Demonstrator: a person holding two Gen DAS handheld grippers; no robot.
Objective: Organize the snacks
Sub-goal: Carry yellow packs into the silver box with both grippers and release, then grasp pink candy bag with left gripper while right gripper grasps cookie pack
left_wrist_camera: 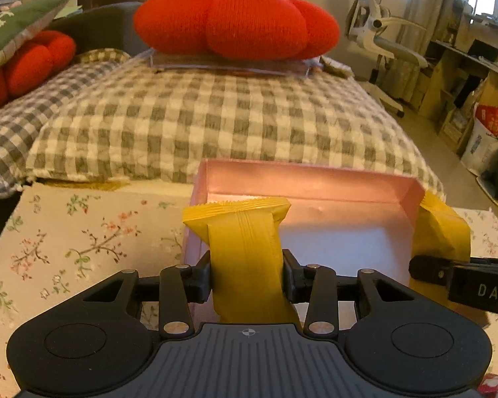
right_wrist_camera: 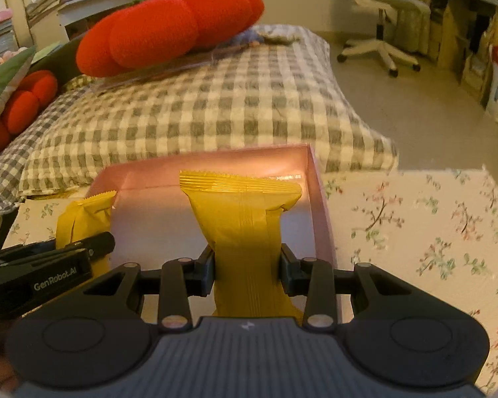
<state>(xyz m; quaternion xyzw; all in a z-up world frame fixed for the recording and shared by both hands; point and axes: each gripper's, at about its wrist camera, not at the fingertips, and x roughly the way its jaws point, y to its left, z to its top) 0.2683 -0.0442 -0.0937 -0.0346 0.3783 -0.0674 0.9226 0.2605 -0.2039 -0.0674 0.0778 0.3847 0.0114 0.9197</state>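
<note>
A shallow pink box (left_wrist_camera: 302,179) with a white floor lies open on the floral cloth; it also shows in the right wrist view (right_wrist_camera: 215,162). My left gripper (left_wrist_camera: 247,277) is shut on a yellow snack packet (left_wrist_camera: 242,232) held over the box's near left edge. My right gripper (right_wrist_camera: 245,272) is shut on a second yellow snack packet (right_wrist_camera: 242,219) over the box's near right part. The right gripper's packet shows at the right in the left wrist view (left_wrist_camera: 441,232). The left gripper's packet shows at the left in the right wrist view (right_wrist_camera: 83,219).
A grey checked pillow (left_wrist_camera: 215,122) lies right behind the box, with a red tomato cushion (left_wrist_camera: 235,23) on a clear tray beyond. A floral cloth (right_wrist_camera: 431,225) covers the surface on both sides. An office chair (right_wrist_camera: 378,10) and shelves stand at the right.
</note>
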